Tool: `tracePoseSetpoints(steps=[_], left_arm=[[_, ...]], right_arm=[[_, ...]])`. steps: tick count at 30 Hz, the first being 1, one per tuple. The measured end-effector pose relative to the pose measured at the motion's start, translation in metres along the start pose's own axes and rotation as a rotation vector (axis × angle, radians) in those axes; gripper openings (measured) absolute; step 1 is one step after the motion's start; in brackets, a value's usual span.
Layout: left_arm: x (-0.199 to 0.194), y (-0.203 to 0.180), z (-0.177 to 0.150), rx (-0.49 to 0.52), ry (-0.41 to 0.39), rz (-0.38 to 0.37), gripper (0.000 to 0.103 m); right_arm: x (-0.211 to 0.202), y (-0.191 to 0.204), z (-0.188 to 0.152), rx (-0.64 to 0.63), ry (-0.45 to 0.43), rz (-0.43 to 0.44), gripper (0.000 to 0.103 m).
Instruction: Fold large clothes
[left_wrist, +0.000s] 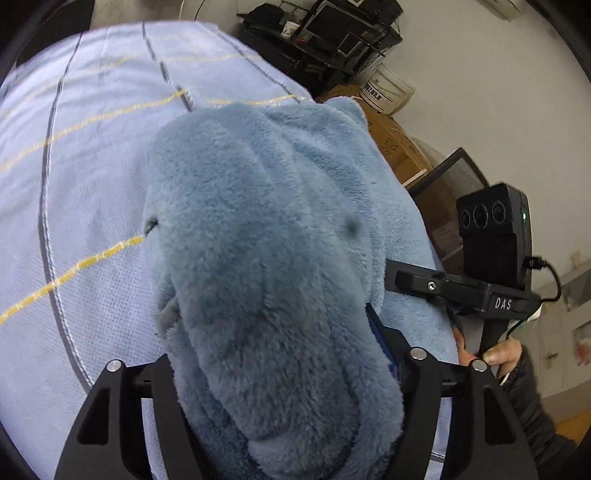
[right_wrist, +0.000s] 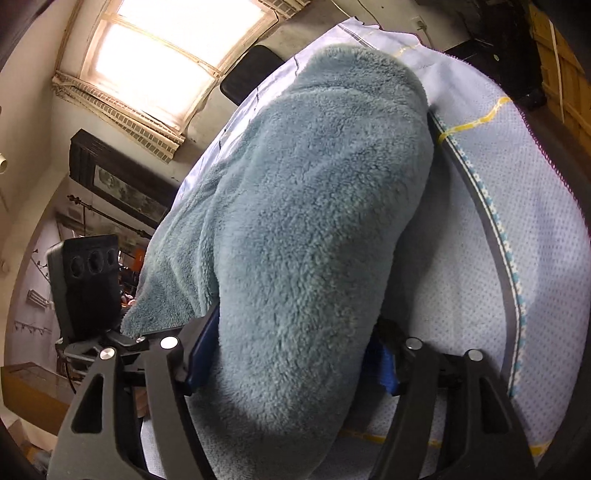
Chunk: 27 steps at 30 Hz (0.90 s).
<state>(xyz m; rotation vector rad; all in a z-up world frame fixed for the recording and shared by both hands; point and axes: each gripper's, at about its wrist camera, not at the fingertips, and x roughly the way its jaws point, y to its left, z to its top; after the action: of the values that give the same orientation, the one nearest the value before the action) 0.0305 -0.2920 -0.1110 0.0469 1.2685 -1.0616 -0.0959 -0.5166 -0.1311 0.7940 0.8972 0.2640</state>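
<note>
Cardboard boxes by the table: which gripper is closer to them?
Right. The right gripper is at the table's edge, on the side where the cardboard boxes stand; the left gripper is farther in, over the table cover.

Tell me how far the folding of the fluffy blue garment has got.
Done: the fluffy blue fleece garment already lies doubled in a thick bundle on the pale blue cloth with yellow stripes. In hand: the left tongs and the right tongs each have a bulky fold of it between their fingers; whether they grip is unclear. Left: letting go and squaring it up; further folds cannot be judged.
</note>
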Motion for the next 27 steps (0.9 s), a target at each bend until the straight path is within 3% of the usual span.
tracePoseSetpoints(steps=[3,5,12,16,27], left_arm=[[0.003,0.008,0.001,-0.039,0.004,-0.022,0.077],[-0.003,-0.001,-0.004,-0.028,-0.011,0.002,0.078],[-0.039,-0.043,-0.028,0.08,-0.141,0.233,0.083],[-0.053,-0.062,-0.047,0.098,-0.229,0.324,0.089],[-0.105,-0.116,-0.103,0.181,-0.444,0.47,0.098]], right_arm=[[-0.002,0.003,0.0,0.003,-0.002,-0.026,0.073],[-0.007,0.018,0.0,-0.021,-0.03,-0.103,0.08],[-0.055,0.055,-0.014,-0.101,-0.171,-0.268,0.084],[-0.077,0.08,-0.04,-0.141,-0.238,-0.355,0.089],[-0.107,0.141,-0.098,-0.222,-0.356,-0.356,0.095]])
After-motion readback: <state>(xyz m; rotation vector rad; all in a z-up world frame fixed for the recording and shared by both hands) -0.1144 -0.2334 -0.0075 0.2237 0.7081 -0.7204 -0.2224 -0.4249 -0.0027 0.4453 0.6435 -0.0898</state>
